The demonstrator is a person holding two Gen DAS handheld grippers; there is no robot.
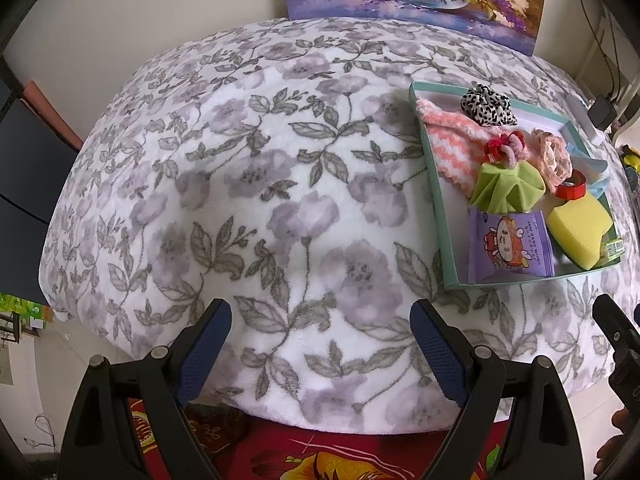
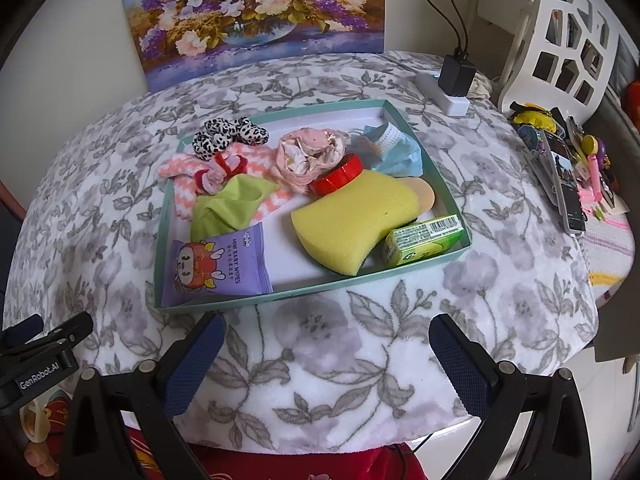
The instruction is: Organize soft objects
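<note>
A teal tray (image 2: 162, 240) (image 1: 434, 200) sits on the flowered blanket and holds soft things. Inside lie a yellow sponge (image 2: 352, 220) (image 1: 580, 224), a purple wipes pack (image 2: 220, 266) (image 1: 508, 248), a green cloth (image 2: 228, 208) (image 1: 508, 192), a pink-and-white striped cloth (image 2: 180, 172) (image 1: 452, 144), a spotted scrunchie (image 2: 228, 136) (image 1: 486, 106), a pink lace scrunchie (image 2: 308, 156) (image 1: 554, 158), a red lid (image 2: 338, 178), a blue mask (image 2: 400, 152) and a green box (image 2: 424, 242). My left gripper (image 1: 320, 340) hovers open over bare blanket, left of the tray. My right gripper (image 2: 326, 356) stands open just in front of the tray, holding nothing.
A flower painting (image 2: 256, 12) leans against the back wall. A white power strip with a black charger (image 2: 456, 80) lies behind the tray. A white basket (image 2: 560, 32) and small clutter (image 2: 568, 168) crowd the right edge. A red patterned cloth (image 1: 320, 456) lies below the table's front edge.
</note>
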